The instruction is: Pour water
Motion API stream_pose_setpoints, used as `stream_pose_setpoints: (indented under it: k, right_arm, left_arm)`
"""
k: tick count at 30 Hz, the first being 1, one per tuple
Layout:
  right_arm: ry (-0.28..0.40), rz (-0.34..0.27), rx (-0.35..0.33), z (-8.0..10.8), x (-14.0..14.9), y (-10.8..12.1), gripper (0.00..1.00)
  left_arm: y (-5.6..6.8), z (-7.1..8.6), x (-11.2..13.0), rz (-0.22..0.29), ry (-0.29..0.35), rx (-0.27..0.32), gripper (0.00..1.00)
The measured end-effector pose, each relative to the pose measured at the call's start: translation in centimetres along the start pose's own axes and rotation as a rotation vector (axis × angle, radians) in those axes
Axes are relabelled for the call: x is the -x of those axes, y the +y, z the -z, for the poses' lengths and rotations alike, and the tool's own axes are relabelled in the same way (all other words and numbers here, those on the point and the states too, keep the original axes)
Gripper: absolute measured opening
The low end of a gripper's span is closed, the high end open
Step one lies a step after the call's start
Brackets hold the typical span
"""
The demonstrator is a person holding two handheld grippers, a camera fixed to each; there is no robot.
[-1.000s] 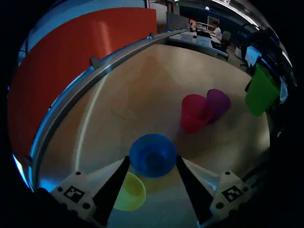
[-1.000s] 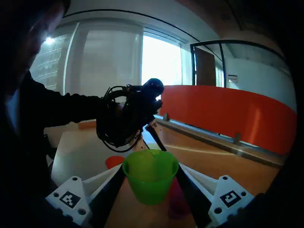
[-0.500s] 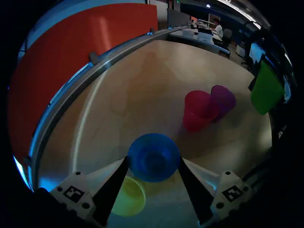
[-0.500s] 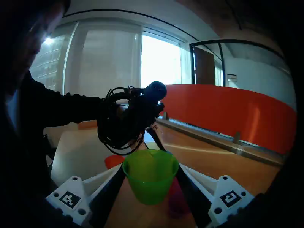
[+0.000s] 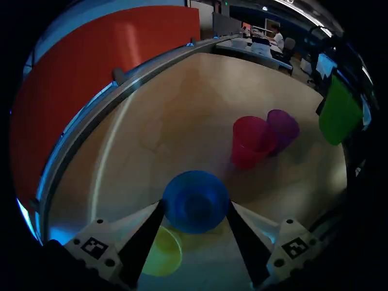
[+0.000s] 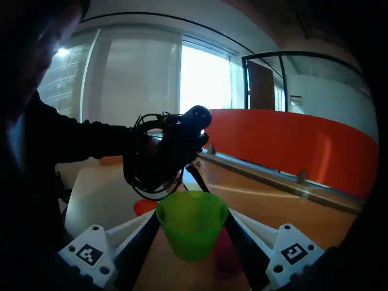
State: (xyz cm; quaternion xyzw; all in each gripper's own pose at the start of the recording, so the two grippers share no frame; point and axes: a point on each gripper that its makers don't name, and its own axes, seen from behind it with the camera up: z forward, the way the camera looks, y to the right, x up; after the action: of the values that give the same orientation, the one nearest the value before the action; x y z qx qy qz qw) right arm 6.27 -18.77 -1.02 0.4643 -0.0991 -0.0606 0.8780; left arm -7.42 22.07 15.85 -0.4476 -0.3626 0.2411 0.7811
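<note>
The left gripper [image 5: 194,205] is clamping a blue plastic cup [image 5: 195,198] between its two fingers, both pressing on the cup's sides and holding it up above the pale wooden desk [image 5: 174,116]. The cup's mouth is facing the camera, and it is too dark inside to tell whether there is any water. Directly below it, a yellow plastic cup [image 5: 163,245] is standing on the desk, partly hidden behind the left finger. Farther out on the desk, a red plastic cup [image 5: 249,141] and a purple plastic cup [image 5: 283,127] are sitting mouth up, touching each other.

The right gripper [image 6: 191,214] is gripping a translucent green plastic cup [image 6: 192,232] upright, its fingers squeezing both sides, in the air over the desk; in the left gripper view this cup is hanging at the far right edge, well apart from the blue one. In the right gripper view, a person's hand [image 6: 169,145], wrapped in loops of black cable [image 6: 138,177], is holding the left gripper just behind the green cup. An orange partition panel [image 5: 92,72] is running along the desk's far edge.
</note>
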Motion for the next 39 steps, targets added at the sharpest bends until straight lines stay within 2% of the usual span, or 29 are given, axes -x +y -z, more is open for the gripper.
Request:
stream_pose_setpoints:
  k: [9,19,27,39]
  right_arm:
    - [0.002,-0.002,0.004,0.0,-0.1,0.1,0.92]
    - [0.009,0.004,0.005,0.1,-0.6,0.0,0.92]
    - [0.015,0.013,0.006,0.3,-1.1,-0.3,0.92]
    - [0.028,0.022,0.012,0.7,-1.9,-0.6,0.92]
  left_arm:
    - [0.0,0.3,-0.4,0.011,0.025,-0.004,0.88]
    - [-0.2,1.7,-1.4,0.015,0.067,-0.021,0.88]
    - [0.2,2.9,-1.9,0.017,0.093,-0.028,0.88]
    - [1.2,5.4,-3.7,0.048,0.218,-0.045,0.88]
